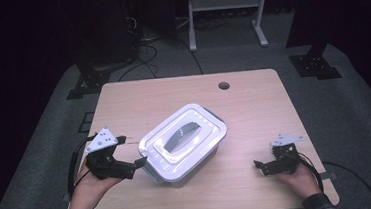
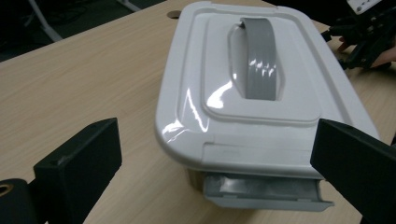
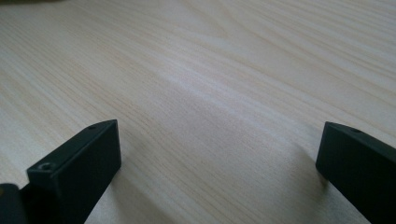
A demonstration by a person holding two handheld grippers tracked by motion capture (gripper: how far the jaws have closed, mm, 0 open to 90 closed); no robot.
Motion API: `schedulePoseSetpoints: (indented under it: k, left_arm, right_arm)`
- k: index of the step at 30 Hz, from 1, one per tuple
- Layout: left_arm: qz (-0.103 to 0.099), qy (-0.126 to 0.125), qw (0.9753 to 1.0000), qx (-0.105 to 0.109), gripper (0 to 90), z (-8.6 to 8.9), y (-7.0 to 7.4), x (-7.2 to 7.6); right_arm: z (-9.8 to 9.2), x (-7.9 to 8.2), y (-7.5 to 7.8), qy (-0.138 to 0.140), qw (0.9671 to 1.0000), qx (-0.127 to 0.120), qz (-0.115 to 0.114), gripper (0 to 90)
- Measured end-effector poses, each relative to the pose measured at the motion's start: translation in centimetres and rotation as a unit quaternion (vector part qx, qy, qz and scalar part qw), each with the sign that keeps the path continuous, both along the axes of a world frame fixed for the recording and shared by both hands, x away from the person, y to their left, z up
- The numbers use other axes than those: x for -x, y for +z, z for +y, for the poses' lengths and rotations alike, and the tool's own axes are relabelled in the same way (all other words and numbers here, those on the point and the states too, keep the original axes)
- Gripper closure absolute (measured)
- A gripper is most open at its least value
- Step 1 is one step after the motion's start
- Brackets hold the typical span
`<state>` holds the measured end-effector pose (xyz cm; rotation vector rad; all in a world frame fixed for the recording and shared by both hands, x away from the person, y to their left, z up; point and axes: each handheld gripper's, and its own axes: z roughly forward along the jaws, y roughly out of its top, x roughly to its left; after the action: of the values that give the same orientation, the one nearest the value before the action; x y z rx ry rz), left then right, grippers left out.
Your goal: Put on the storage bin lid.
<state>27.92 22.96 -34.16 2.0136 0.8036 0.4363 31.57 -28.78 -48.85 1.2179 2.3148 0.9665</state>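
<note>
Left gripper (image 1: 137,164) spread wide, holding nothing, jaws level with the near end latch (image 2: 266,192) of the white lidded storage box (image 1: 184,142) — set askew mid-table (image 1: 253,104). Right gripper (image 1: 259,165) likewise agape and empty, well apart over bare wood. Probably light, rigid, glossy, slippery — best taken by the grey lid handle (image 2: 259,58) or a latch.

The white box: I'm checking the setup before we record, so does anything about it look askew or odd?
The white box sits diagonally on the table, not square to its edges. The grey latch on the end facing the left gripper hangs out from under the lid, apparently undone. No damage or spill shows.
</note>
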Motion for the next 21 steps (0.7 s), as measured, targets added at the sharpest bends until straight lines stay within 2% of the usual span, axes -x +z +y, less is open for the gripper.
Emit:
schedulePoseSetpoints:
  k: [10,21]
  left_arm:
    - [0.007,0.027,0.9995,-0.013,1.0,2.5,-2.9,-0.5]
    - [0.023,0.067,0.9971,-0.027,1.0,3.5,-6.4,-2.4]
  right_arm:
    - [0.0,0.1,0.0,0.0,1.0,0.0,-0.001,0.0]
    - [0.0,0.2,0.0,0.0,1.0,0.0,0.0,0.0]
